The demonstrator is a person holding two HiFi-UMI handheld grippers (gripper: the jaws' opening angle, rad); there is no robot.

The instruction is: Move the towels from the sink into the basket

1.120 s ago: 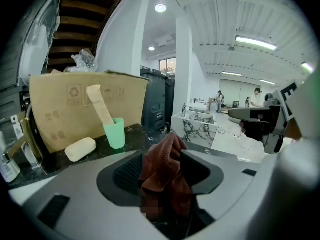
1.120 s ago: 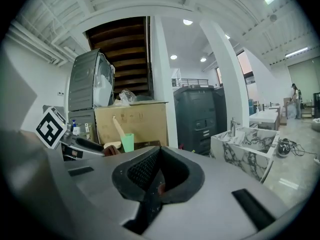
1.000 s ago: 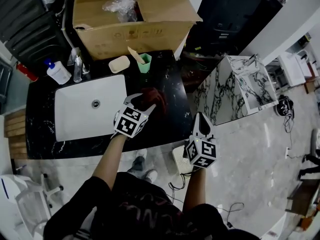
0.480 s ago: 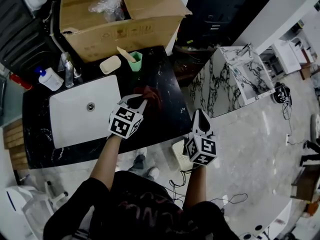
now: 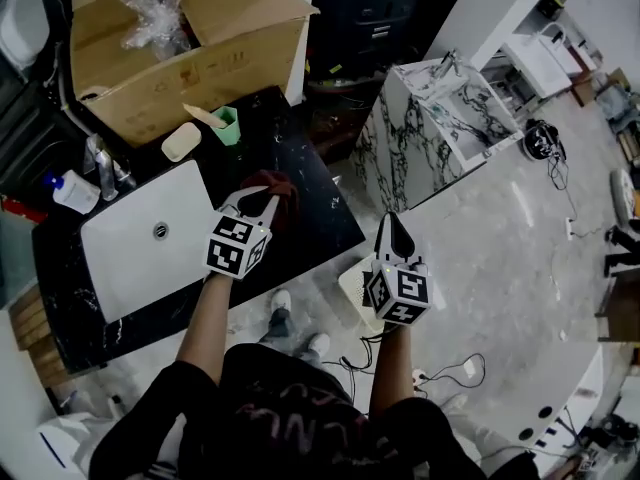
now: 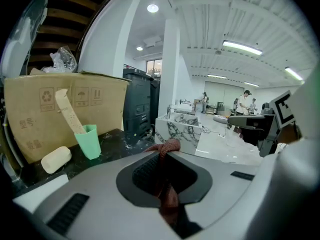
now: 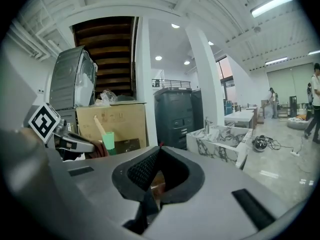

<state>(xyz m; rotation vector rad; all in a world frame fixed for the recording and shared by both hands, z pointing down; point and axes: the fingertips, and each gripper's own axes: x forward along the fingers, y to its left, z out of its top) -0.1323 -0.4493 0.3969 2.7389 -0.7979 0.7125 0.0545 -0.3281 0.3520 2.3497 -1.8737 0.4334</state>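
Observation:
A dark red towel hangs over the black counter just right of the white sink. My left gripper is shut on it; its jaws have just been closing with the towel between them. In the left gripper view the towel is pinched between the pads and sticks out past the tips of the left gripper. My right gripper is off the counter's corner, above the floor, shut with nothing seen in it. A white basket stands on the floor below it, partly hidden.
A cardboard box stands at the counter's back, with a green cup, a soap bar, a faucet and a bottle in front of it. A marble stand is to the right. Cables lie on the floor.
My left gripper's jaws went from open round the towel on the counter to shut on it, and it has lifted a little. Both grippers shifted sideways towards the counter's corner.

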